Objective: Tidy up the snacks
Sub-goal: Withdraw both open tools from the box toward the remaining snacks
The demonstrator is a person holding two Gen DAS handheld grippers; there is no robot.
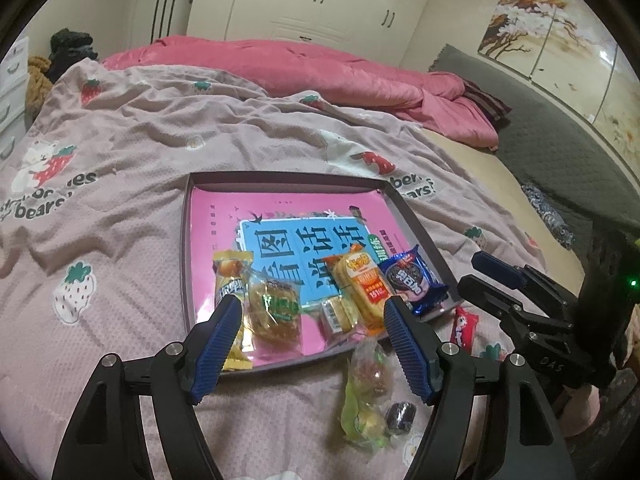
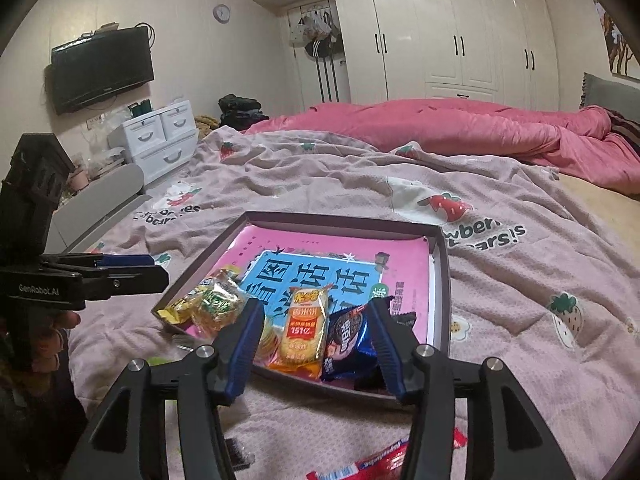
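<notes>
Both my left gripper (image 1: 312, 344) and right gripper (image 2: 316, 344) hang released; I judge the crinkly green-and-clear candy bag (image 1: 364, 396) light, slippery, best pinched mid-body.

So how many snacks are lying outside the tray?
3, all on the blanket near the tray: a green-and-clear packet below its near edge, a small dark sweet beside that, and a red packet off the near right corner. More may be hidden.
</notes>
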